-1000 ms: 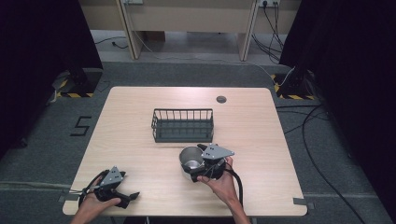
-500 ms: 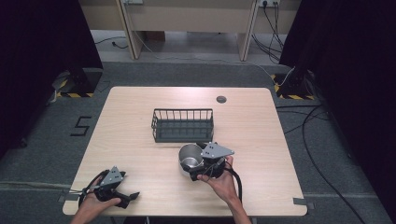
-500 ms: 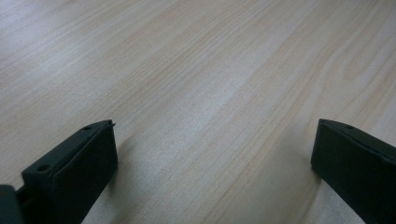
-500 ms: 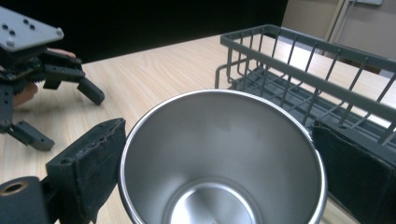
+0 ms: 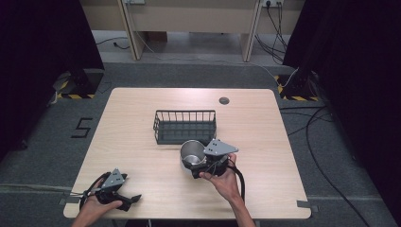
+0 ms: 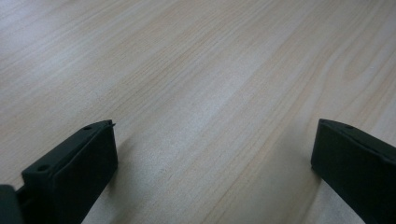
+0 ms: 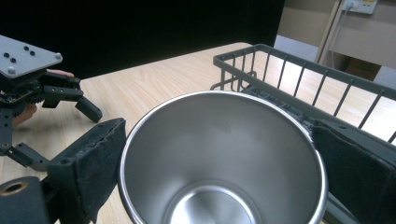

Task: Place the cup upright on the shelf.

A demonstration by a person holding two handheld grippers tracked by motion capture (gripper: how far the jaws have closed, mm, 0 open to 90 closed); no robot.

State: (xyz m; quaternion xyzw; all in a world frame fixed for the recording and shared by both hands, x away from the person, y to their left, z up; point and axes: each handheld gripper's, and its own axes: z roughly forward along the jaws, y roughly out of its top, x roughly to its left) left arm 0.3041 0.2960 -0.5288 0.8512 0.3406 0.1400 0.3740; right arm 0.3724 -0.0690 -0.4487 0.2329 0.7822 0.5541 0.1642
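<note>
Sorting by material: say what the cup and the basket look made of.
Cup: apparently stainless steel, brushed inside with a polished rim; it mirrors light softly. Basket: seemingly metal wire with a dark matte coating, judging by its thin straight bars; the coating type is unclear.

right gripper clamped on steel cup, jaws pressing both sides of it. left gripper low at table's near-left corner, jaws wide apart.

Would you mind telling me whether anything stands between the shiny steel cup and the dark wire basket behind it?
Nothing visible does. The round stainless steel cup, gripped by the right gripper, sits just before the dark wire basket, with bare table around.
</note>
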